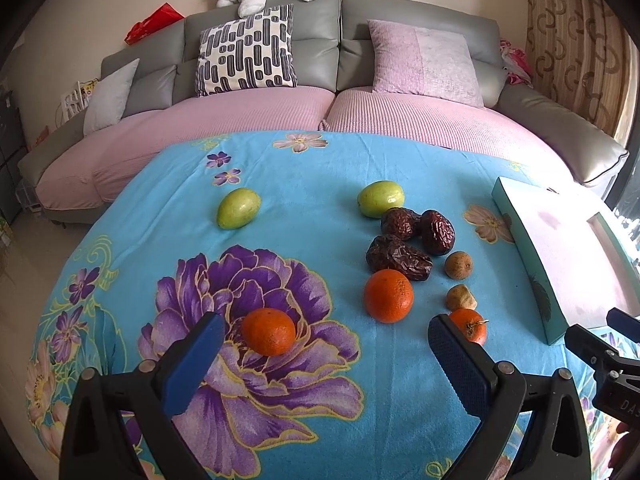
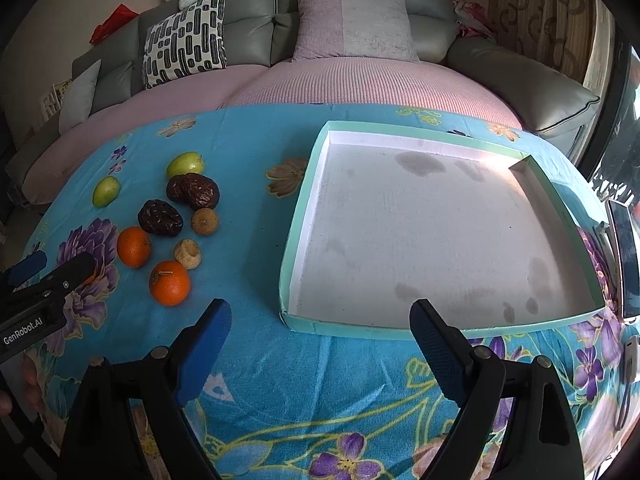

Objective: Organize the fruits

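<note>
Orange, pebbly-skinned round mandarin [image 1: 268, 331] sits low centre in my left wrist view, just ahead of my left tongs [image 1: 326, 354], whose blue pads stand wide apart.

It is round, so no long axis to line up. My right tongs [image 2: 320, 338], also spread and empty, face the shallow teal cardboard tray [image 2: 298, 216], which looks bare; wrinkled dark dates [image 1: 416, 236] and smooth green fruits [image 1: 239, 208] lie farther up.
</note>
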Tool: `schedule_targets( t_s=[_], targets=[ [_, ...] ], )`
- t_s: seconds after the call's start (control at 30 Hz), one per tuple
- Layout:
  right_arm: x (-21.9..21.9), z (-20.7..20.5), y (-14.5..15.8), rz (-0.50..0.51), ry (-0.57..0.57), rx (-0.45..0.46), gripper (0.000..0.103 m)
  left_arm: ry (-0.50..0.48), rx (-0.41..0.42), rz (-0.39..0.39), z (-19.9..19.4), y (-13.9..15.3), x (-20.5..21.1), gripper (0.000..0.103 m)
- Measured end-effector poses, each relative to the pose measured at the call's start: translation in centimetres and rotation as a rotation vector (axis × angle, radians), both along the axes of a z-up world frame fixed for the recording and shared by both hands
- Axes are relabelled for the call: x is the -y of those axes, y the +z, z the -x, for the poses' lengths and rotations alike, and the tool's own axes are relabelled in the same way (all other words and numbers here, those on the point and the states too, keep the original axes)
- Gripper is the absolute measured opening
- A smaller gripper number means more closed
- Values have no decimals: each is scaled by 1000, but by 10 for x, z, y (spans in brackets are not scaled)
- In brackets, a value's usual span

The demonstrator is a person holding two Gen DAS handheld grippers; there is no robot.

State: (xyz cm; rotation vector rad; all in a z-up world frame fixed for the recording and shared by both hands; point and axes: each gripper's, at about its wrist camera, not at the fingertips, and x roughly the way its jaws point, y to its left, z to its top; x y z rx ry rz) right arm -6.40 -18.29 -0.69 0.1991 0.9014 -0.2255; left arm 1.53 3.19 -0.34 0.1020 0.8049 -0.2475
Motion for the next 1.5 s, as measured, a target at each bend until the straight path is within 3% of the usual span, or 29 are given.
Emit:
schedule_targets(
  t_s=[1.5],
  targets=[
    [3,-2,2,10,-3,2,91,-11,-32,30,-3,-3,-6,103]
  ],
)
